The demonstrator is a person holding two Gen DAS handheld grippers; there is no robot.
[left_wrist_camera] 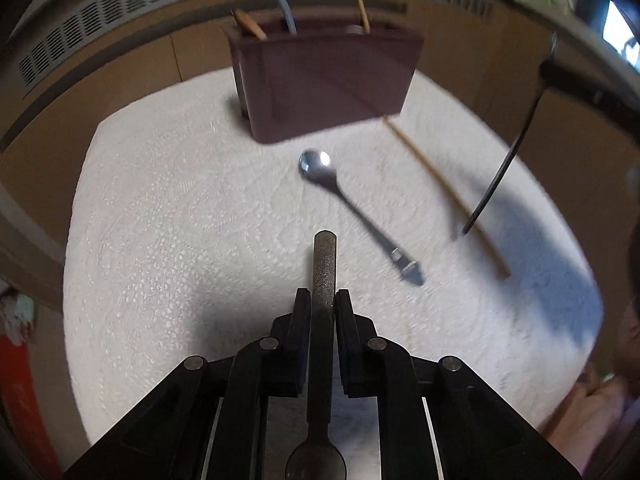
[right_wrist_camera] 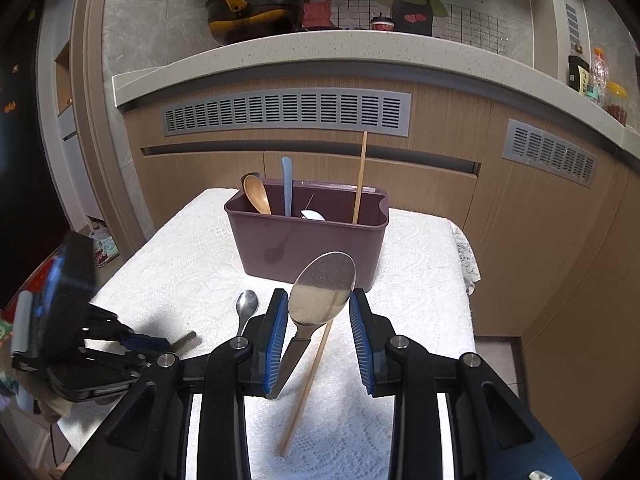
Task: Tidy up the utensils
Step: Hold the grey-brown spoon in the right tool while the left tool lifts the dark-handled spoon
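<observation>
A maroon utensil holder [left_wrist_camera: 326, 80] [right_wrist_camera: 308, 236] stands at the far side of the white cloth. It holds a wooden spoon [right_wrist_camera: 256, 194], a pale blue handle [right_wrist_camera: 286, 184] and one chopstick [right_wrist_camera: 359, 178]. My left gripper [left_wrist_camera: 322, 300] is shut on a dark utensil handle [left_wrist_camera: 324, 268], low over the cloth. A small metal spoon [left_wrist_camera: 352, 208] [right_wrist_camera: 245, 306] and a loose chopstick [left_wrist_camera: 444, 192] [right_wrist_camera: 308, 388] lie on the cloth. My right gripper [right_wrist_camera: 319, 312] stands wide open, with a large metal spoon [right_wrist_camera: 322, 288] leaning against its left finger, bowl up.
The white lace cloth [left_wrist_camera: 180, 220] [right_wrist_camera: 192, 264] covers a small table in front of wooden cabinets [right_wrist_camera: 440, 184]. The left gripper shows at the left of the right wrist view [right_wrist_camera: 100, 344]. A counter with a wok [right_wrist_camera: 256, 12] runs above.
</observation>
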